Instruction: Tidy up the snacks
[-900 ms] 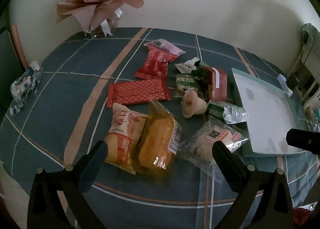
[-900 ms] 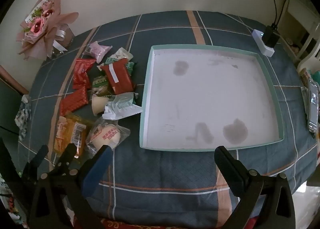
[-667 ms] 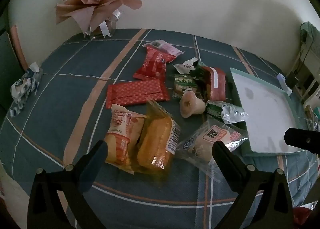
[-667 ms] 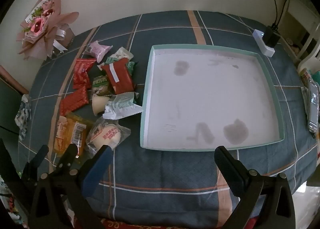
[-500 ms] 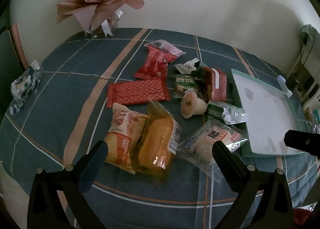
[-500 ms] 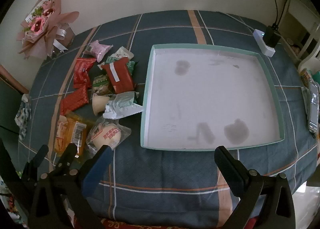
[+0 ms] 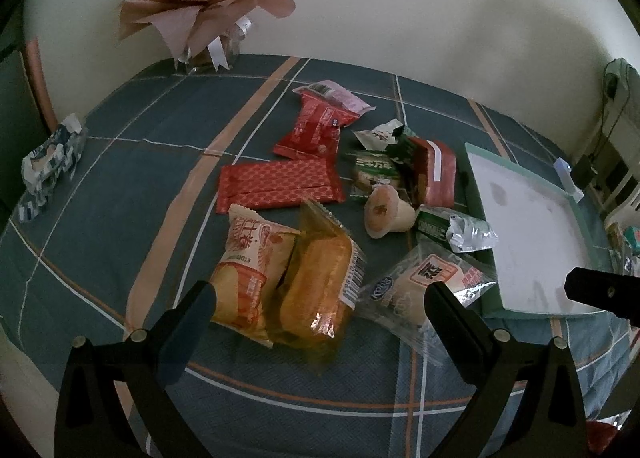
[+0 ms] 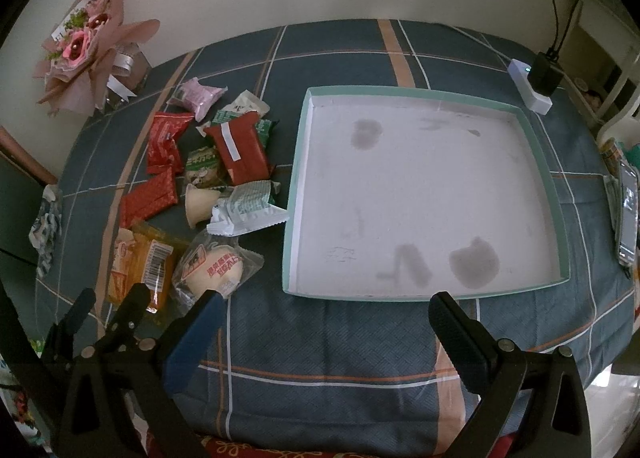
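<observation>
1. Your left gripper [image 7: 320, 298]: jaws wide, empty, straddling the orange crinkly plastic-wrapped cake packet [image 7: 320, 282].
2. Light, soft, slippery; pinch its sealed end.
3. Your right gripper [image 8: 326, 312]: jaws wide, before the shallow white teal-rimmed tray [image 8: 532, 146].

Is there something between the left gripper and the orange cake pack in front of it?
Nothing visible. The left gripper is open and empty, and the orange cake pack lies directly ahead between its fingers, uncovered. Only the white bun pack lies close on its right.
</observation>
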Action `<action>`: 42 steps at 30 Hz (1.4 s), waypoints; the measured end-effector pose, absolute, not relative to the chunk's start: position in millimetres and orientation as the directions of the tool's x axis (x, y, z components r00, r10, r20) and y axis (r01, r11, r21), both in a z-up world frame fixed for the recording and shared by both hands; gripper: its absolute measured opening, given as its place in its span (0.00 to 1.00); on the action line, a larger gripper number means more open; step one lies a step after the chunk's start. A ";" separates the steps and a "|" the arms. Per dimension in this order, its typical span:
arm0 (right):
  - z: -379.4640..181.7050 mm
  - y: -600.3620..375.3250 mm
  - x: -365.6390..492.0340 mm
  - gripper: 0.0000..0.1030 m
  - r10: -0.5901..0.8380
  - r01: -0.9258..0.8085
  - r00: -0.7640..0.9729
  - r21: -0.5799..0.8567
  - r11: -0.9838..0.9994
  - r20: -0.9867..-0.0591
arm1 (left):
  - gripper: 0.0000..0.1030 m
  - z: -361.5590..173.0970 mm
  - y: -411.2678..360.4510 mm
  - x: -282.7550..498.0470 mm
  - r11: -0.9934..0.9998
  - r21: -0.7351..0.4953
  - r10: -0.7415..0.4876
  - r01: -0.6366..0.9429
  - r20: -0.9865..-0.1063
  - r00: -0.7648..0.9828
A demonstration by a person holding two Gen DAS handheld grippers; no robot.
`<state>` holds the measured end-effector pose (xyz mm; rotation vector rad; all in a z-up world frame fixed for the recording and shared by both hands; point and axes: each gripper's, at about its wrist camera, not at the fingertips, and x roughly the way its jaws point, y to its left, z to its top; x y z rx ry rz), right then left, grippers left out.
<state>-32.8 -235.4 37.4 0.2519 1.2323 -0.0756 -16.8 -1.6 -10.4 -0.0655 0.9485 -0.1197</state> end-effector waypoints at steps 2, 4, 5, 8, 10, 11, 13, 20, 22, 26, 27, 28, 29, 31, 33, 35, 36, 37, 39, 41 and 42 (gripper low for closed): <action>36.8 -232.5 -34.0 1.00 0.078 0.191 0.330 0.147 0.970 -0.941 | 1.00 -11.1 -1.2 -16.7 0.991 -0.112 -0.133 0.073 -0.807 0.575; 35.9 -230.7 -33.8 1.00 0.076 0.191 0.326 0.144 0.971 -0.942 | 1.00 -11.4 -1.1 -16.3 0.991 -0.114 -0.135 0.072 -0.808 0.574; 35.2 -230.1 -34.7 1.00 0.074 0.192 0.323 0.142 0.971 -0.944 | 1.00 -11.5 -0.9 -16.3 0.991 -0.115 -0.135 0.072 -0.808 0.574; 31.4 -227.0 -34.2 1.00 0.078 0.190 0.310 0.142 0.971 -0.948 | 1.00 -12.0 -0.7 -15.7 0.990 -0.117 -0.137 0.072 -0.808 0.573; 31.8 -227.7 -34.1 1.00 0.077 0.190 0.312 0.142 0.972 -0.947 | 1.00 -12.2 -0.5 -15.7 0.990 -0.117 -0.138 0.072 -0.808 0.573; 31.9 -228.0 -33.9 1.00 0.077 0.189 0.310 0.141 0.972 -0.948 | 1.00 -12.2 -0.5 -15.7 0.990 -0.117 -0.138 0.072 -0.808 0.573; 31.6 -228.1 -32.9 1.00 0.074 0.191 0.286 0.133 0.973 -0.955 | 1.00 -12.3 -0.6 -15.8 0.990 -0.118 -0.137 0.072 -0.808 0.573; 31.9 -227.8 -32.9 1.00 0.069 0.191 0.292 0.129 0.973 -0.954 | 1.00 -15.1 0.1 -15.7 0.990 -0.124 -0.142 0.070 -0.809 0.570; 31.7 -227.7 -33.2 1.00 0.067 0.191 0.284 0.125 0.974 -0.956 | 1.00 -16.0 0.5 -15.2 0.989 -0.129 -0.146 0.069 -0.810 0.567; 32.0 -227.7 -32.9 1.00 0.064 0.190 0.297 0.124 0.974 -0.953 | 1.00 -17.8 2.0 -13.9 0.989 -0.136 -0.149 0.065 -0.814 0.562; 31.8 -227.6 -33.0 1.00 0.063 0.190 0.297 0.124 0.974 -0.953 | 1.00 -18.5 2.1 -13.7 0.988 -0.138 -0.150 0.064 -0.815 0.560; 31.6 -227.3 -32.5 1.00 0.062 0.190 0.292 0.122 0.974 -0.954 | 1.00 -18.4 2.5 -13.7 0.988 -0.139 -0.150 0.063 -0.815 0.559; 31.3 -227.2 -32.6 1.00 0.062 0.190 0.292 0.122 0.974 -0.954 | 1.00 -18.8 3.0 -13.7 0.988 -0.140 -0.150 0.061 -0.816 0.558; 30.8 -226.2 -32.8 1.00 0.057 0.190 0.286 0.115 0.975 -0.956 | 1.00 -19.3 3.9 -13.4 0.988 -0.142 -0.150 0.058 -0.819 0.554; 30.0 -225.4 -32.8 1.00 0.054 0.189 0.280 0.110 0.976 -0.959 | 1.00 -19.0 8.3 -11.9 0.989 -0.143 -0.142 0.042 -0.823 0.550; 28.6 -222.7 -31.2 1.00 0.039 0.185 0.262 0.090 0.979 -0.964 | 1.00 -18.4 18.8 -8.7 0.990 -0.141 -0.119 0.001 -0.832 0.543; 27.5 -220.4 -29.1 1.00 0.034 0.180 0.256 0.082 0.980 -0.966 | 1.00 -18.7 25.0 -7.2 0.990 -0.143 -0.111 -0.019 -0.838 0.534; 26.4 -217.9 -27.0 1.00 0.046 0.173 0.262 0.094 0.980 -0.964 | 1.00 -18.9 29.5 -6.4 0.988 -0.148 -0.110 -0.032 -0.843 0.527; 24.2 -210.9 -23.4 1.00 0.075 0.161 0.268 0.122 0.979 -0.960 | 1.00 -20.7 42.4 -4.5 0.983 -0.170 -0.113 -0.066 -0.853 0.509; 21.4 -201.3 -18.9 1.00 0.096 0.139 0.266 0.137 0.981 -0.959 | 1.00 -22.9 52.2 -3.3 0.980 -0.178 -0.110 -0.092 -0.863 0.493; 19.6 -195.5 -16.9 1.00 0.107 0.125 0.264 0.144 0.982 -0.958 | 1.00 -23.8 56.7 -2.4 0.978 -0.179 -0.107 -0.105 -0.869 0.483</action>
